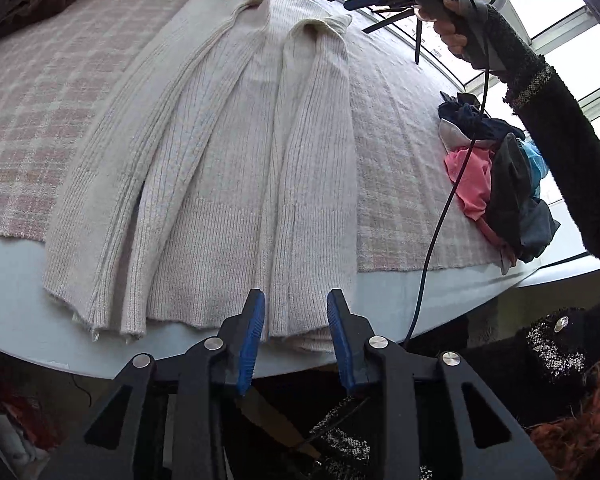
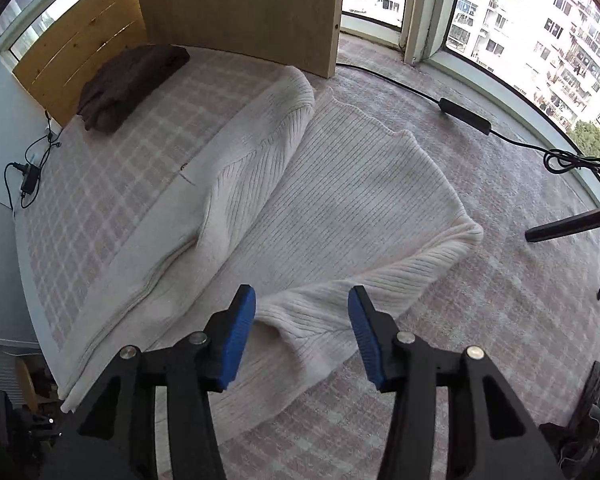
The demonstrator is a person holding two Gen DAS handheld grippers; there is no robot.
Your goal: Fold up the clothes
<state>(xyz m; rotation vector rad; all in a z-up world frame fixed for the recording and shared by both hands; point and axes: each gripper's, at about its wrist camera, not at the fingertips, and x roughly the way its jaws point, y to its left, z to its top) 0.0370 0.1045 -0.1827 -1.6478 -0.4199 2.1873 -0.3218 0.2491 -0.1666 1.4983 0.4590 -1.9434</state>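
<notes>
A cream ribbed sweater (image 1: 220, 160) lies flat on the pink checked bedspread (image 1: 40, 100), both sleeves folded lengthwise onto the body. Its hem reaches the bed's near edge. My left gripper (image 1: 296, 300) hovers open just above that hem, and the pads touch nothing. In the right wrist view the sweater (image 2: 340, 184) shows its shoulder end, with a folded sleeve running toward the camera. My right gripper (image 2: 302, 296) stands open over that sleeve and holds nothing. In the left wrist view a person's hand (image 1: 452, 32) holds the right gripper above the sweater's far end.
A heap of mixed clothes (image 1: 496, 184) sits at the bed's right edge. A folded brown garment (image 2: 128, 84) lies near the wooden headboard (image 2: 80, 48). A black cable with an adapter (image 2: 464, 116) crosses the bedspread by the window, and tripod legs (image 2: 572, 224) stand at the right.
</notes>
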